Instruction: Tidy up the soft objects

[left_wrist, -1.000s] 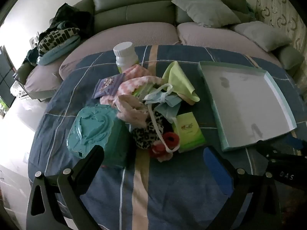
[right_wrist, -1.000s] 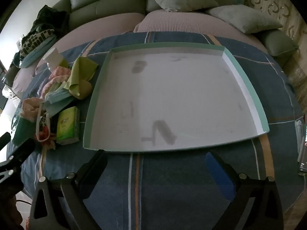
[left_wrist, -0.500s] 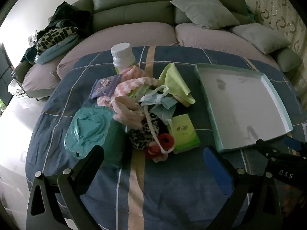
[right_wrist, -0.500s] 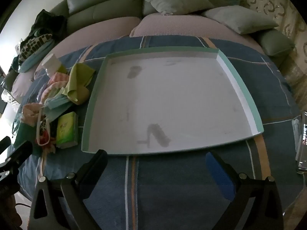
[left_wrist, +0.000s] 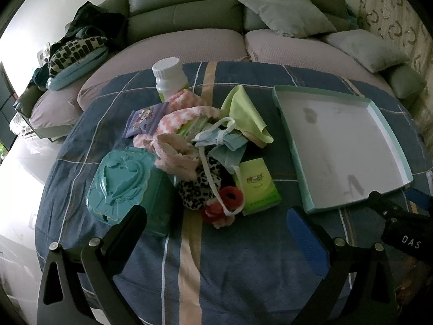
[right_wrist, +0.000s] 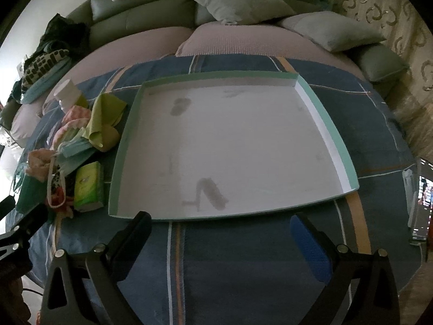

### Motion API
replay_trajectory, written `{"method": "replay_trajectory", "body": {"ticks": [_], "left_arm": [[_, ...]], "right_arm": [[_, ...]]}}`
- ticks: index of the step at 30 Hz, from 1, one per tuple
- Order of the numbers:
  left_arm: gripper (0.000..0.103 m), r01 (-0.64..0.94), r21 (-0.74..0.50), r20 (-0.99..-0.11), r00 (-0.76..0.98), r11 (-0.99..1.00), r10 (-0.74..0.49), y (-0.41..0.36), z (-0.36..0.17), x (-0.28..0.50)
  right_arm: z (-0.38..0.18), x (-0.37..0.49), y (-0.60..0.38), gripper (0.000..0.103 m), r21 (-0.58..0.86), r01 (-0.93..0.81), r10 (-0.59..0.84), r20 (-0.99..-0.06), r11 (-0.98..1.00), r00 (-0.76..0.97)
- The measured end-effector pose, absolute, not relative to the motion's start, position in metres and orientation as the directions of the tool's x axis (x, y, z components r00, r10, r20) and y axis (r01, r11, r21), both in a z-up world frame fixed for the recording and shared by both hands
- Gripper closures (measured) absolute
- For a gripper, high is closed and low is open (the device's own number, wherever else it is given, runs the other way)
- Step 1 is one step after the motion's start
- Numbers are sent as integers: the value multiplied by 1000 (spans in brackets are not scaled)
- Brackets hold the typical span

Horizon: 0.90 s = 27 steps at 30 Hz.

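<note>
Tray [right_wrist: 324, 124] holds nothing | soft pile [left_wrist: 200, 146] beside it | both grippers [left_wrist: 216, 230] [right_wrist: 219, 233] wide, unloaded

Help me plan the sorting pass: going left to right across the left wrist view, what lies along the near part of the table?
Teal wet-wipes pack → leopard-print fabric → red scrunchie → green tissue packet → shallow green-rimmed tray → right gripper.

Pile of soft items [left_wrist: 200, 146] left of tray [left_wrist: 286, 119], bottle [left_wrist: 169, 78] behind pile, sofa [left_wrist: 184, 16] beyond.
</note>
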<state>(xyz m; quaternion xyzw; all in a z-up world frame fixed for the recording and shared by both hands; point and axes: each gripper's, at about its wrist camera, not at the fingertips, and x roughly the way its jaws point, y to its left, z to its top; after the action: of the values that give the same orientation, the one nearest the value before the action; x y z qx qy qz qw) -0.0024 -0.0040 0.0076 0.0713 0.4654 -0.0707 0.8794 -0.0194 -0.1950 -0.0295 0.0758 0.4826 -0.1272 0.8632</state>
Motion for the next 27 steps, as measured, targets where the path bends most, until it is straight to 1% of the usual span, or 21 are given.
{"method": "replay_trajectory", "body": {"ticks": [27], "left_arm": [[0, 189, 43, -843, 533, 981, -65, 0, 12, -5]], "right_arm": [[-23, -22, -190, 0, -3, 281, -149, -853, 960, 500]]}}
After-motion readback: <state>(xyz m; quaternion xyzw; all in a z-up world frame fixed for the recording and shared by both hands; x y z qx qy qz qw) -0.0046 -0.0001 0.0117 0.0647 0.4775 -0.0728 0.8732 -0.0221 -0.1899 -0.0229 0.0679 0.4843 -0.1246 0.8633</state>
